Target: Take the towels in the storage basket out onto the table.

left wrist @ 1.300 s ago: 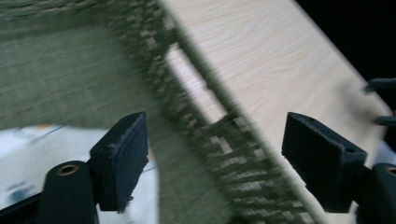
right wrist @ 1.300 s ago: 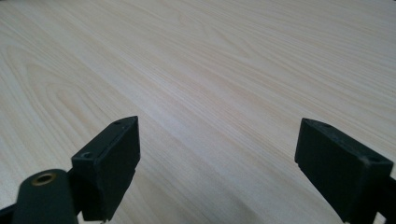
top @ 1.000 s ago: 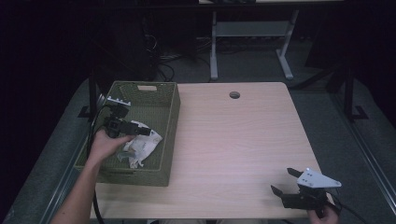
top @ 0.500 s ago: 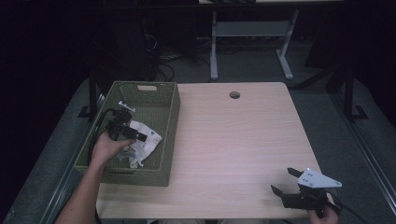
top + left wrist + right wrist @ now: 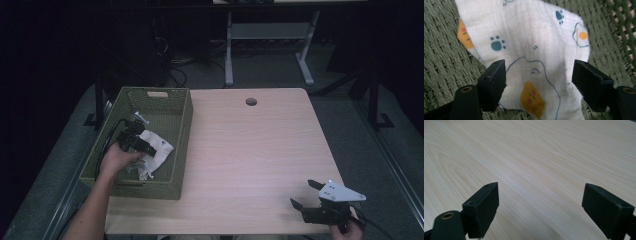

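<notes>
In the high view I see the basket (image 5: 175, 150) sitting on the left part of the table (image 5: 250, 160), with the cloth (image 5: 156, 150) lying inside it toward the lower middle. My left gripper (image 5: 134, 142) sits in the basket right over the cloth, at centre left of the frame. My right gripper (image 5: 306, 196) is at the lower right, over the table's near corner, well apart from the basket.
</notes>
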`<state>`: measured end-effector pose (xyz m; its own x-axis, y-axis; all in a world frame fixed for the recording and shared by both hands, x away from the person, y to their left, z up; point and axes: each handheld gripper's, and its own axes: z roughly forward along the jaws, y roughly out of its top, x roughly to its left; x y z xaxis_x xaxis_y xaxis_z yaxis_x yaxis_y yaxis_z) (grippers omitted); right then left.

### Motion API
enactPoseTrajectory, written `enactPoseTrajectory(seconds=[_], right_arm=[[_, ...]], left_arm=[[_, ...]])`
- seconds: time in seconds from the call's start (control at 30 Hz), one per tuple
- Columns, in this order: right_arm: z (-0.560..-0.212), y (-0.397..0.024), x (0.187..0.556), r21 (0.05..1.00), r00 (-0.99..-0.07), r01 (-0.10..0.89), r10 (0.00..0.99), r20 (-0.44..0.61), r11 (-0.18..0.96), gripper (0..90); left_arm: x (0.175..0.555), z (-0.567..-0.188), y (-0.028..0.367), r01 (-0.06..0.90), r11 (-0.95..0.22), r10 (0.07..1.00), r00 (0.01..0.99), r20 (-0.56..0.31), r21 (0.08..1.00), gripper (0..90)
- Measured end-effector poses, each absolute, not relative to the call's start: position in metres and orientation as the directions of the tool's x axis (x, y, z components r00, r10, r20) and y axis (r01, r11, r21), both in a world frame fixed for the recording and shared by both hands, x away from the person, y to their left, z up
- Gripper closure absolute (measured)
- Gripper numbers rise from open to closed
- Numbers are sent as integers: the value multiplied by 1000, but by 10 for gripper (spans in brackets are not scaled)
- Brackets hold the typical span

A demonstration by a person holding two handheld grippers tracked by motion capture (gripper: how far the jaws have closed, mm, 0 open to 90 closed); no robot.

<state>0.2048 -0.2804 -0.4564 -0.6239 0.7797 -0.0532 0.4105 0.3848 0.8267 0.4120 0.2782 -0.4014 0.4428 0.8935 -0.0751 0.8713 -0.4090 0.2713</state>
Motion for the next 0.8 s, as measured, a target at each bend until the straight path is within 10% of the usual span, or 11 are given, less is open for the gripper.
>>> enactPoseTrajectory(seconds=[0.8], right_arm=[[-455,-282,203,830,-621,405,781,-58,384,138]], left_arm=[[408,-410,273,851,-484,860,505,-68,203,695]])
